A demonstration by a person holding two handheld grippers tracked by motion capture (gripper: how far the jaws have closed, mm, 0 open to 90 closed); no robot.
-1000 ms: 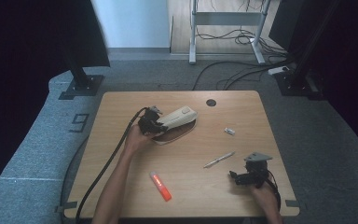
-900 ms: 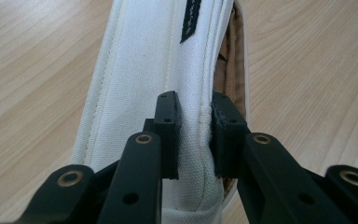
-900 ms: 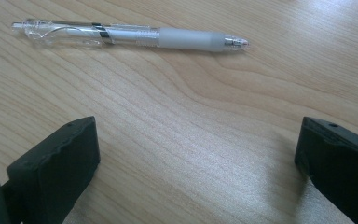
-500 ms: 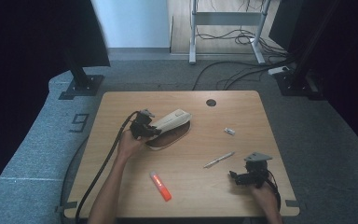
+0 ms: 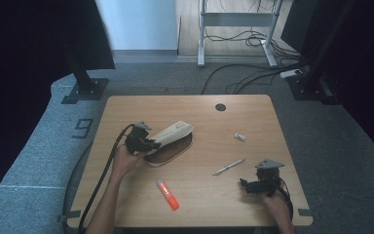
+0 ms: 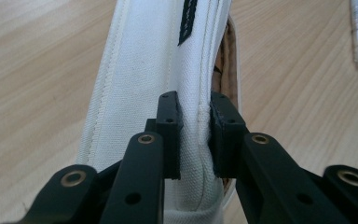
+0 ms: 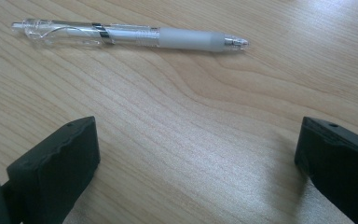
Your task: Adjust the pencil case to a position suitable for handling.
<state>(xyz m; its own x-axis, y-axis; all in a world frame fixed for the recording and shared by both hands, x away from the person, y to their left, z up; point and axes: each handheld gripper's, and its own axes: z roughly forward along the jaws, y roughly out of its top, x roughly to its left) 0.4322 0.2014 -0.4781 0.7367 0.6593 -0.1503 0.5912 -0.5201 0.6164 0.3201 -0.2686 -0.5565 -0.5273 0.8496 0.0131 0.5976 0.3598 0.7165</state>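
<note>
**Pouch held open, pen waiting beside it**

The left gripper has its jaws pinched tight on the upper edge of the white pencil pouch, and from the left gripper view you can see the fabric seam squeezed between the two black pads. Lifting that lip seems meant to keep the mouth of the pouch gaping, brown lining showing, so something can be slid in.

To the right of the pouch lies the clear pen, flat on the table and untouched. The right gripper rests just past the pen, farther from the pouch, jaws spread wide and pointed at it, holding nothing; it looks ready to pick the pen up.

An orange marker lies on the near side of the pouch, a small white cap-like piece well beyond the pen.
</note>
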